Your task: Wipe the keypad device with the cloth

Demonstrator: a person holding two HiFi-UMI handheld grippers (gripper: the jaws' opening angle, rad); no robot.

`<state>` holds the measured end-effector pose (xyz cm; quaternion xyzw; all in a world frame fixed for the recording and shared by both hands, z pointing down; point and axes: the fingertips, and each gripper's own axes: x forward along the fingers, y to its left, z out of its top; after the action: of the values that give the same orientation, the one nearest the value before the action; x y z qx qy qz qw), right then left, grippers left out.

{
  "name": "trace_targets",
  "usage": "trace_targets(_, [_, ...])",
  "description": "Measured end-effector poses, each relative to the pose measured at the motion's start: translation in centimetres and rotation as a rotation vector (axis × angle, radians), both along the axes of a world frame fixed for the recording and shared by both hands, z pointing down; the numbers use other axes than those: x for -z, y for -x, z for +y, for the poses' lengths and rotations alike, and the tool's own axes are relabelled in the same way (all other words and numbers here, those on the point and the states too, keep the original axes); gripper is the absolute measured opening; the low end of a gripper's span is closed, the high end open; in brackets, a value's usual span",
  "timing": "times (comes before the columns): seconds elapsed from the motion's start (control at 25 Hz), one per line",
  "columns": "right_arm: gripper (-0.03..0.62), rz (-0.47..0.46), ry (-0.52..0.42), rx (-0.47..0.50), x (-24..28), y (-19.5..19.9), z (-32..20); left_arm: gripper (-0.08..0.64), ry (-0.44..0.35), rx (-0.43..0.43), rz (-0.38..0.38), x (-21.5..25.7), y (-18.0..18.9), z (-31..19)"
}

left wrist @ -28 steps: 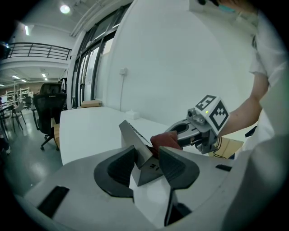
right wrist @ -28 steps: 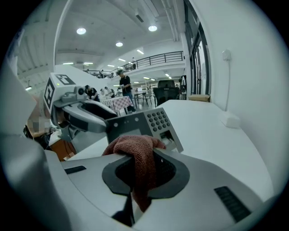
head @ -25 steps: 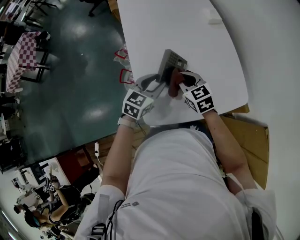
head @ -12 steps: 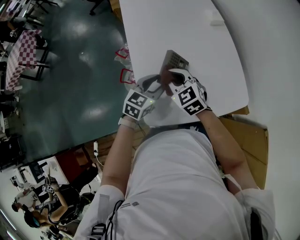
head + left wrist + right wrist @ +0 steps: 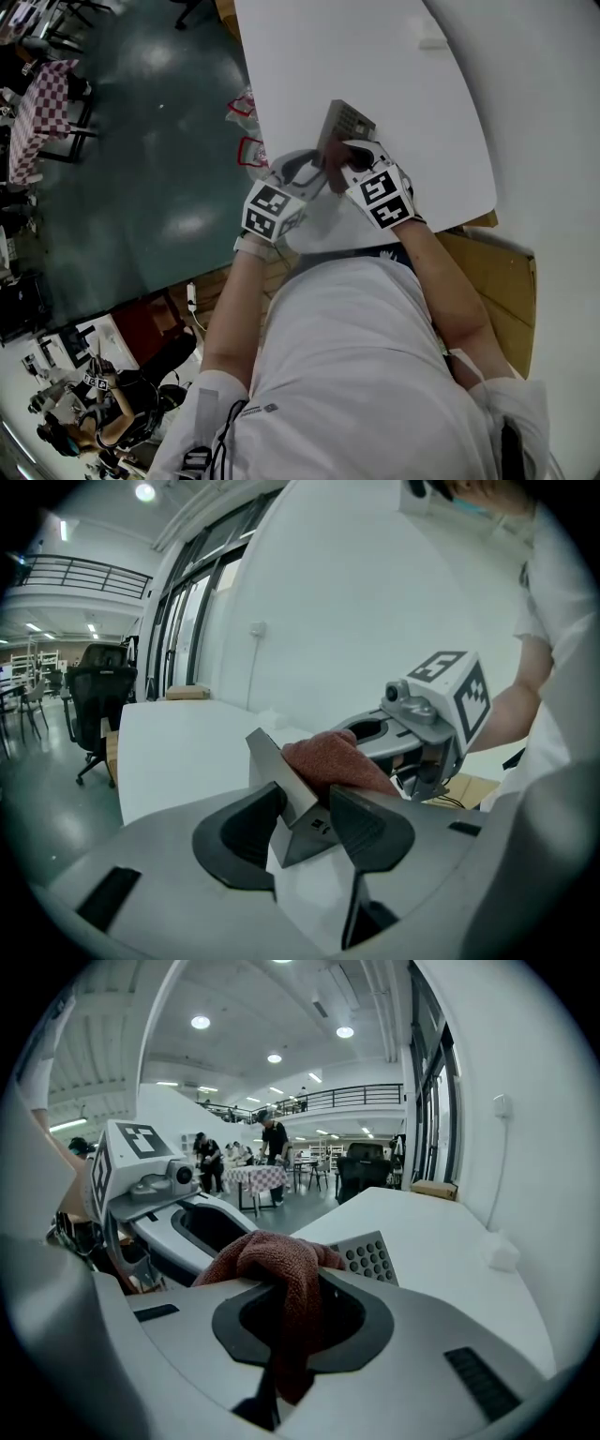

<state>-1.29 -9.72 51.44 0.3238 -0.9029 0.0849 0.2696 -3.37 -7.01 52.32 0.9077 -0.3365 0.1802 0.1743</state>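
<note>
Ceiling lamps (image 5: 199, 1022) light evenly; fisheye edges curve, corners go black.

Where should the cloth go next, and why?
Probably slide the cloth across the keypad device toward its far buttons. The right gripper pinches the cloth, which lies on the near part; the far buttons show uncovered, and the left gripper holds the device tilted.

The right tool (image 5: 349, 157) has slid sideways along the near edge of the keypad device (image 5: 351, 118), closing in on the left tool (image 5: 311, 174) and dragging the cloth (image 5: 331, 169) along. A second ago the cloth sat bunched in plain sight ahead of it. Now only a dark red edge shows, and the tool's marker cube (image 5: 382, 197) has rolled slightly.
</note>
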Motion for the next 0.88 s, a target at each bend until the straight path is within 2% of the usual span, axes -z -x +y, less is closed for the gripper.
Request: trace_targets(0.88, [0.038,0.004,0.156,-0.131,-6.0,-6.3,0.6,0.164,0.000,0.001,0.007,0.4,-0.2,0.1])
